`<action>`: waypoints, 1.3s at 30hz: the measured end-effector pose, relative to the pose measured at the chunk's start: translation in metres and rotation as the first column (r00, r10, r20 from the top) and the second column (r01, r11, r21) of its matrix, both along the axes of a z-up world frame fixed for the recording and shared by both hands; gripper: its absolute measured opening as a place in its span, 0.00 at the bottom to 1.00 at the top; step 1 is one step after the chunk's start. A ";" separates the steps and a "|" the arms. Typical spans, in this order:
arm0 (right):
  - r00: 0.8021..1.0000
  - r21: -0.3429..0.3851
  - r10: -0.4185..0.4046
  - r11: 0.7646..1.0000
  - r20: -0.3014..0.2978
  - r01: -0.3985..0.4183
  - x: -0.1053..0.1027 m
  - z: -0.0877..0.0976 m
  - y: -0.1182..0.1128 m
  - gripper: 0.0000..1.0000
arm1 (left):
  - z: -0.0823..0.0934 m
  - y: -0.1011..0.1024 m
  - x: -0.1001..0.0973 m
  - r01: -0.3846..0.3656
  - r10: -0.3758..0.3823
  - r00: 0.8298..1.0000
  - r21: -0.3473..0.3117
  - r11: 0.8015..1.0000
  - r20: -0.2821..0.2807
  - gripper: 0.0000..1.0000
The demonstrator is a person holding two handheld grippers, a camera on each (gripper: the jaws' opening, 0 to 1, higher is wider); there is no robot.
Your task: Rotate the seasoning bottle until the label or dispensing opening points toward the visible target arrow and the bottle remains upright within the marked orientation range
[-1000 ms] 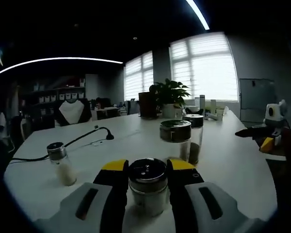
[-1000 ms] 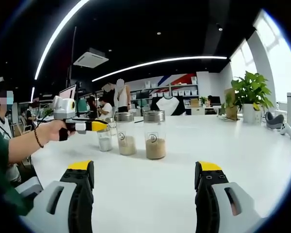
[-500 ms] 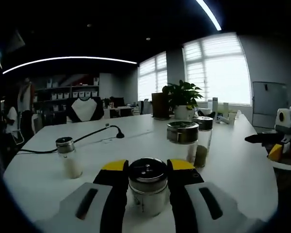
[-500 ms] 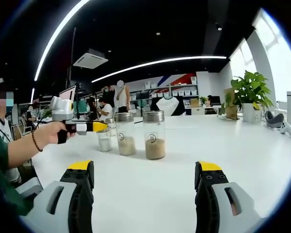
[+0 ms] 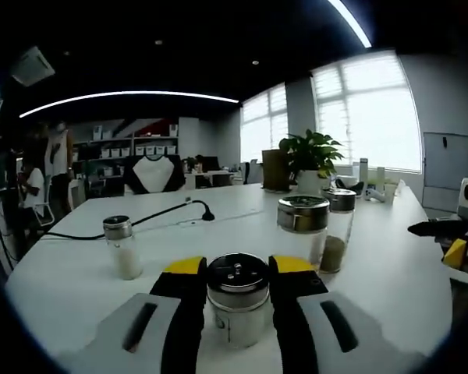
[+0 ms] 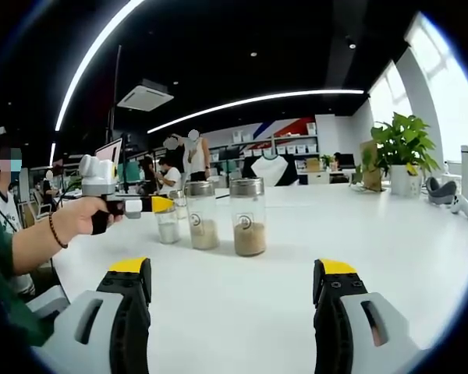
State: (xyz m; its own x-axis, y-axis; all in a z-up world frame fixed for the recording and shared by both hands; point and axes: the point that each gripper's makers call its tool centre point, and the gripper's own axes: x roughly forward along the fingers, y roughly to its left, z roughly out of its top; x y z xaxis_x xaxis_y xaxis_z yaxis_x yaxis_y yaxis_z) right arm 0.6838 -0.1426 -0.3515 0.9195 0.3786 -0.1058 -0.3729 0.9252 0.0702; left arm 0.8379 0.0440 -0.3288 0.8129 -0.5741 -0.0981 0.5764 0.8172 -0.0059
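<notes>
**A:** Entry, left gripper view. The left gripper (image 5: 238, 284) has both jaws pressed against the sides of the seasoning bottle (image 5: 238, 304), low centre of the frame, yellow tips level with its metal shaker lid (image 5: 238, 273). Closed on the glass, as far as I can read it.

**B:** Bottle attitude?

**A:** Upright. Long axis runs straight up the frame, at right angles to the line between the jaws. The lid's holes face up toward the camera. No target arrow or orientation mark is legible on the white table (image 5: 374, 273), and the bottle's label side cannot be made out from here.

**B:** So the turn is about that vertical axis?

**A:** My judgement, yes. The bottle sits centred between the jaws, so rolling the hand about the bottle's own axis should spin it without tipping. Risk: any tilt of the wrist leans it.

**B:** Right side?

**A:** Right gripper view: the right gripper (image 6: 234, 292) stands wide open over bare table at the bottom of the frame, holding nothing, well apart from the row of jars. The left one is plainly the working hand.

**B:** Neighbours?

**A:** A tall jar (image 5: 303, 226) right of centre and a small shaker (image 5: 123, 248) at left, both apart from the held bottle. A black cable (image 5: 140, 222) lies beyond.
</notes>
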 end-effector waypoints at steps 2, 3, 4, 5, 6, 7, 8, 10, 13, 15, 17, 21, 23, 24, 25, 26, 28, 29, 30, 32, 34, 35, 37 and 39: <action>1.000 -0.001 0.000 1.000 -0.001 0.000 0.000 0.000 0.000 0.87 | 0.000 0.000 0.000 -0.014 0.014 1.000 0.002 1.000 -0.004 0.33; 1.000 -0.001 0.000 1.000 -0.004 0.000 0.000 -0.001 0.000 0.87 | 0.000 0.000 0.000 -0.016 0.016 1.000 0.001 1.000 -0.007 0.33; 1.000 -0.001 0.000 1.000 -0.005 0.000 0.000 -0.001 0.000 0.87 | 0.000 0.002 0.000 -0.026 0.026 1.000 -0.004 1.000 -0.010 0.33; 1.000 -0.001 0.001 1.000 -0.008 -0.001 0.000 -0.002 0.000 0.87 | 0.000 0.002 0.000 -0.030 0.030 0.999 -0.007 1.000 -0.011 0.33; 1.000 -0.001 0.002 1.000 -0.008 -0.002 0.000 -0.002 0.000 0.87 | 0.000 0.002 0.000 -0.035 0.035 0.999 -0.009 0.999 -0.012 0.33; 1.000 0.000 0.001 1.000 -0.007 -0.001 0.000 -0.001 0.000 0.87 | -0.001 0.003 0.000 -0.043 0.043 0.999 -0.010 0.999 -0.012 0.33; 1.000 0.000 0.001 1.000 -0.007 -0.001 0.000 -0.001 -0.001 0.87 | -0.001 0.003 0.000 -0.050 0.050 0.999 -0.008 0.999 -0.009 0.33; 1.000 0.000 0.001 1.000 -0.003 -0.001 0.000 0.000 -0.001 0.87 | 0.000 0.004 0.000 -0.058 0.058 0.998 -0.013 0.998 -0.008 0.33; 1.000 0.000 0.003 1.000 -0.003 -0.003 0.000 0.000 0.000 0.87 | 0.000 0.004 0.001 -0.079 0.079 0.997 -0.010 0.997 -0.006 0.33; 1.000 0.001 0.003 1.000 -0.005 -0.003 0.000 -0.001 0.000 0.87 | 0.000 0.005 0.001 -0.093 0.093 0.996 -0.010 0.996 -0.003 0.33; 1.000 0.002 0.003 1.000 -0.004 -0.003 0.000 0.000 0.000 0.87 | 0.000 0.005 0.002 -0.098 0.098 0.995 -0.005 0.995 0.001 0.33; 1.000 0.001 0.004 1.000 -0.004 -0.004 0.000 0.000 0.000 0.87 | 0.000 0.007 0.002 -0.123 0.123 0.992 -0.007 0.992 0.003 0.33; 1.000 0.000 0.003 1.000 -0.003 -0.003 -0.001 0.001 0.000 0.87 | 0.000 0.007 0.003 -0.140 0.140 0.990 -0.009 0.990 0.006 0.33; 1.000 0.000 0.003 1.000 -0.003 -0.003 -0.001 0.000 0.000 0.87 | 0.000 0.007 0.003 -0.143 0.143 0.990 -0.009 0.990 0.008 0.33; 1.000 0.001 0.003 1.000 -0.005 -0.003 -0.001 0.000 0.000 0.87 | 0.000 0.007 0.003 -0.147 0.148 0.989 -0.009 0.989 0.010 0.33; 1.000 0.001 0.003 1.000 -0.005 -0.003 -0.001 0.000 0.000 0.87 | 0.000 0.007 0.003 -0.151 0.151 0.989 -0.007 0.989 0.012 0.33; 1.000 0.001 0.004 1.000 -0.006 -0.004 -0.001 0.000 0.001 0.87 | 0.000 0.008 0.004 -0.160 0.161 0.987 -0.017 0.987 0.012 0.33; 1.000 0.002 0.005 1.000 -0.008 -0.005 -0.001 -0.001 0.001 0.87 | 0.000 0.008 0.004 -0.164 0.164 0.986 -0.016 0.986 0.013 0.33; 1.000 0.002 0.008 1.000 -0.009 -0.008 -0.001 -0.001 0.002 0.87 | 0.000 0.008 0.004 -0.169 0.169 0.986 -0.016 0.986 0.013 0.33; 1.000 0.002 0.012 1.000 -0.009 -0.012 -0.001 -0.001 0.003 0.87 | 0.001 0.008 0.004 -0.174 0.174 0.985 -0.016 0.985 0.014 0.33; 1.000 0.002 0.012 1.000 -0.011 -0.012 -0.001 -0.001 0.003 0.87 | 0.001 0.008 0.005 -0.179 0.180 0.984 -0.017 0.984 0.015 0.33; 1.000 0.003 0.012 1.000 -0.012 -0.012 -0.001 -0.001 0.003 0.87 | 0.001 0.008 0.005 -0.181 0.181 0.983 -0.016 0.983 0.015 0.33; 1.000 0.004 0.009 1.000 -0.011 -0.009 -0.001 -0.001 0.002 0.87 | 0.001 0.008 0.005 -0.184 0.184 0.983 -0.018 0.983 0.014 0.33; 1.000 0.004 0.005 1.000 -0.010 -0.005 -0.002 -0.001 0.001 0.87 | 0.001 0.006 0.003 -0.162 0.162 0.987 -0.008 0.987 0.014 0.33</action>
State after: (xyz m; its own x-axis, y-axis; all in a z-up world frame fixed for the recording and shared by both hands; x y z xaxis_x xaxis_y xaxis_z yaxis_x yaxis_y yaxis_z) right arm 0.6822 -0.1416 -0.3521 0.9164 0.3840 -0.1133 -0.3771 0.9229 0.0779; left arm 0.8409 0.0503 -0.3280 0.8965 -0.4354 -0.0820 0.4365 0.8997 -0.0046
